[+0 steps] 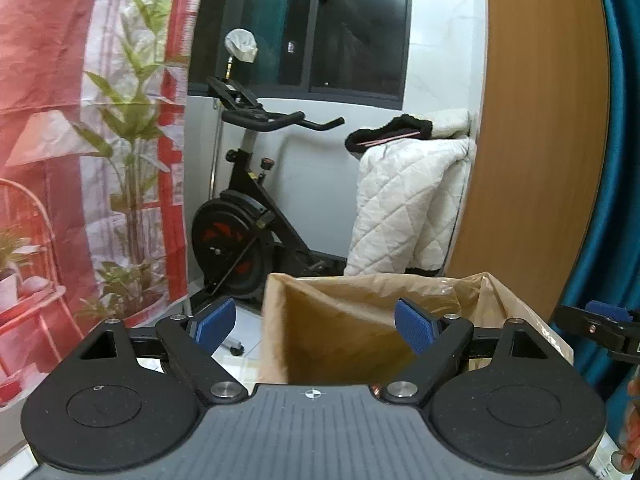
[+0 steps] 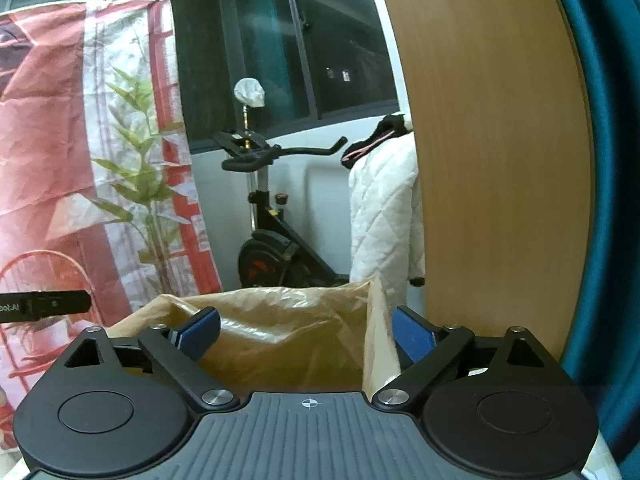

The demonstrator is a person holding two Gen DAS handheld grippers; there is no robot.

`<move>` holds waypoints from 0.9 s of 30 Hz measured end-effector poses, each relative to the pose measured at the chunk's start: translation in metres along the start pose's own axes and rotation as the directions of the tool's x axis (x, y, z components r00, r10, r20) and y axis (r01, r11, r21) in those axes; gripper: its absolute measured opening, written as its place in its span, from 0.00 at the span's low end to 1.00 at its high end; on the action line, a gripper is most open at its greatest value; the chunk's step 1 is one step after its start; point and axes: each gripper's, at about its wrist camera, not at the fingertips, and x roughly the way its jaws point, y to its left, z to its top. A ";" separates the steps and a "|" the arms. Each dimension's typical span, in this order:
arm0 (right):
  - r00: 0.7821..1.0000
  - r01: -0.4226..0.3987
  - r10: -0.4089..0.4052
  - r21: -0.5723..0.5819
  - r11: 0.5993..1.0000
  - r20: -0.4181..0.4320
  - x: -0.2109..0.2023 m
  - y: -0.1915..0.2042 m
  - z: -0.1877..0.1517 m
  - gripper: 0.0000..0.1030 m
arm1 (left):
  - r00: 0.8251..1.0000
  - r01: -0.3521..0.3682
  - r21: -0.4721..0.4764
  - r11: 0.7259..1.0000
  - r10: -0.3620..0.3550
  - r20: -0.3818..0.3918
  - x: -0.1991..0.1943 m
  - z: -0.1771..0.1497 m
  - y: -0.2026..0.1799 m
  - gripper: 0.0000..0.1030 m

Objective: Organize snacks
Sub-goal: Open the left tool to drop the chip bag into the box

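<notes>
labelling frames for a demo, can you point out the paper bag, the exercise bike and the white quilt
paper bag (image 1: 344, 332), left wrist view, inner back wall of the open bag
exercise bike (image 1: 228, 240), left wrist view, black flywheel
white quilt (image 1: 404, 208), left wrist view, middle of the hanging quilted fabric

1. The left gripper (image 1: 314, 324) points forward and slightly downward, its jaws spread wide with nothing gripped between the blue pads (image 1: 414, 325).
2. The right gripper (image 2: 306, 334) also tilts slightly down, jaws wide apart, pads pressing on nothing.
3. Fingertips of the person's hand (image 1: 631, 424) show at the right edge of the left wrist view.
</notes>
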 end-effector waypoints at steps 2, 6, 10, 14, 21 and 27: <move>1.000 -0.007 0.007 0.004 1.000 -0.003 -0.009 -0.001 -0.003 0.92 | 1.000 -0.006 -0.009 1.000 0.006 0.003 -0.013 -0.003 0.006 0.86; 1.000 -0.024 0.024 -0.003 1.000 0.000 -0.030 0.002 -0.010 0.97 | 1.000 -0.018 -0.018 1.000 0.018 0.013 -0.037 -0.008 0.015 0.86; 0.999 -0.026 0.026 -0.007 1.000 0.021 -0.055 0.004 -0.016 0.99 | 1.000 -0.025 -0.021 0.999 0.025 0.007 -0.061 -0.019 0.021 0.86; 0.998 -0.048 0.047 0.019 0.999 0.036 -0.073 0.001 -0.025 0.99 | 1.000 -0.015 -0.039 0.999 0.014 -0.012 -0.078 -0.033 0.027 0.86; 0.997 -0.080 0.078 0.050 0.996 0.027 -0.092 -0.007 -0.052 0.99 | 1.000 -0.021 -0.024 0.999 0.021 -0.010 -0.094 -0.065 0.033 0.85; 0.999 -0.026 0.024 0.071 0.997 0.023 -0.097 -0.020 -0.084 1.00 | 1.000 0.002 -0.042 0.999 -0.002 0.001 -0.098 -0.088 0.037 0.85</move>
